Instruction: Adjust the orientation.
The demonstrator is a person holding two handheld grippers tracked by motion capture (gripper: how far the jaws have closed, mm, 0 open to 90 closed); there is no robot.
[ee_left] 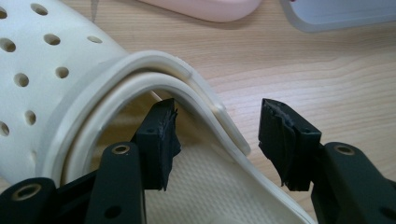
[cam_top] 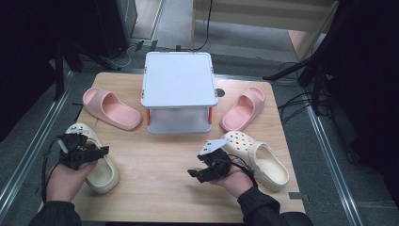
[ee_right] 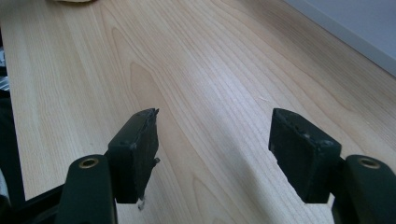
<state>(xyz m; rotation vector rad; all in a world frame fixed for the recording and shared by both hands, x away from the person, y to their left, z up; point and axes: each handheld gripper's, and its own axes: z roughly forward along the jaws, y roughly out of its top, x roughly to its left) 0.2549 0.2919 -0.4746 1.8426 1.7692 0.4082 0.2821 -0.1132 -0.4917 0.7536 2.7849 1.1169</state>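
A light wooden table (cam_top: 160, 183) carries a grey two-tier rack (cam_top: 179, 92) at its far middle. Pink slides (cam_top: 112, 108) (cam_top: 243, 109) lie left and right of the rack, with cream clogs (cam_top: 96, 162) (cam_top: 256, 157) nearer.

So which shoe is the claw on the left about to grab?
Start at the white shelf at the back of the table. Come toward the near left corner, past the pink slipper. There lies a cream clog with holes, its side rim between the open jaws of the left claw; its twin lies by the right hand.
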